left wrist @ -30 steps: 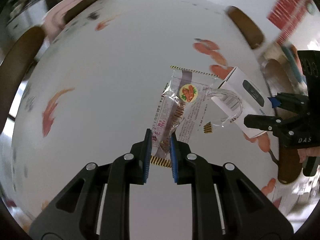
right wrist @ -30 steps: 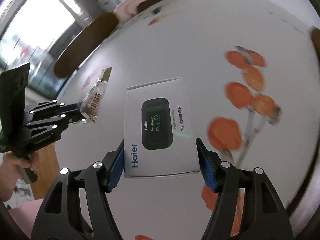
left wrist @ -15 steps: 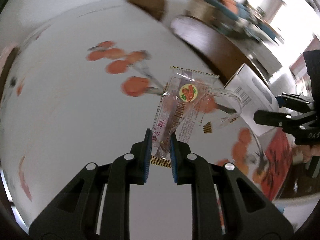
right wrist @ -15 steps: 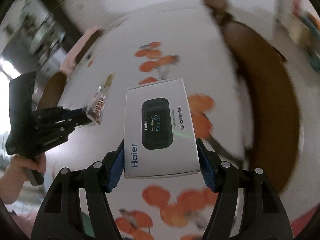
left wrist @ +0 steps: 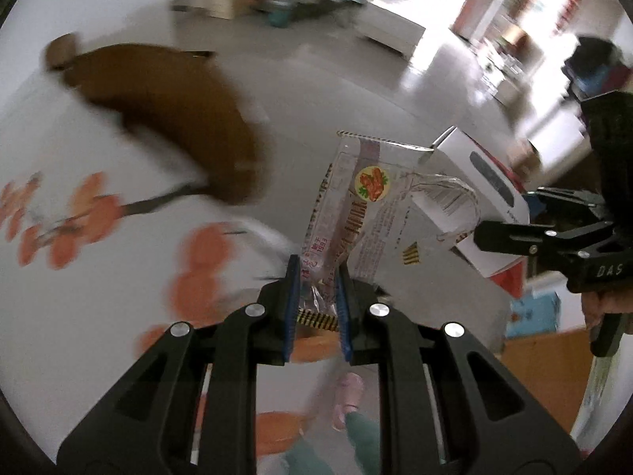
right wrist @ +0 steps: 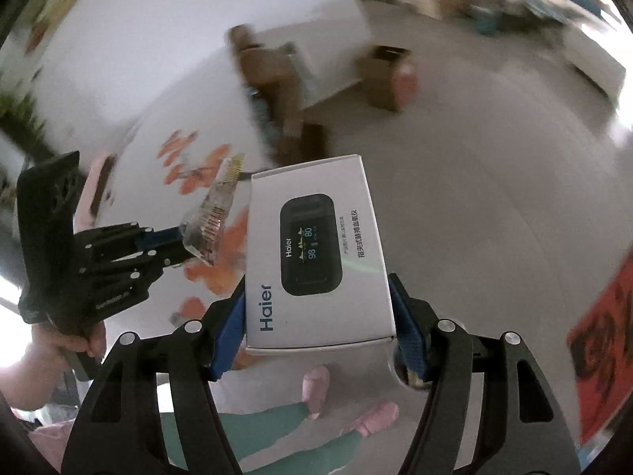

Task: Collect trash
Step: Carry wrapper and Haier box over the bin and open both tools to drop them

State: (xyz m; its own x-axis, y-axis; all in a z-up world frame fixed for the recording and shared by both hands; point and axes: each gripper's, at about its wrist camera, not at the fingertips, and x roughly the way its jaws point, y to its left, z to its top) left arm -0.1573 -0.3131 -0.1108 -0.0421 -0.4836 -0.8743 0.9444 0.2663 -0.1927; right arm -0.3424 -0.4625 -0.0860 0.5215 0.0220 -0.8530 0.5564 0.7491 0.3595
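Observation:
My left gripper [left wrist: 316,277] is shut on a clear plastic snack wrapper [left wrist: 356,206] with a carrot sticker and holds it in the air. The wrapper also shows in the right wrist view [right wrist: 215,217], pinched by the left gripper [right wrist: 174,241]. My right gripper [right wrist: 318,312] is shut on a white Haier box [right wrist: 316,257] with a black oximeter picture. The box [left wrist: 482,198] and the right gripper [left wrist: 514,221] show at the right of the left wrist view, close beside the wrapper.
The white table with orange flower print [left wrist: 79,237] lies left and below, its edge near my grippers. A brown chair [left wrist: 178,118] stands beside it. Grey floor [right wrist: 474,158] spreads ahead, with cardboard boxes [right wrist: 383,75] and furniture far off. The person's pink slippers [right wrist: 316,388] are below.
Both grippers have swung away from the table toward the open floor, still holding the wrapper and the box. The table has slid left and down in both views.

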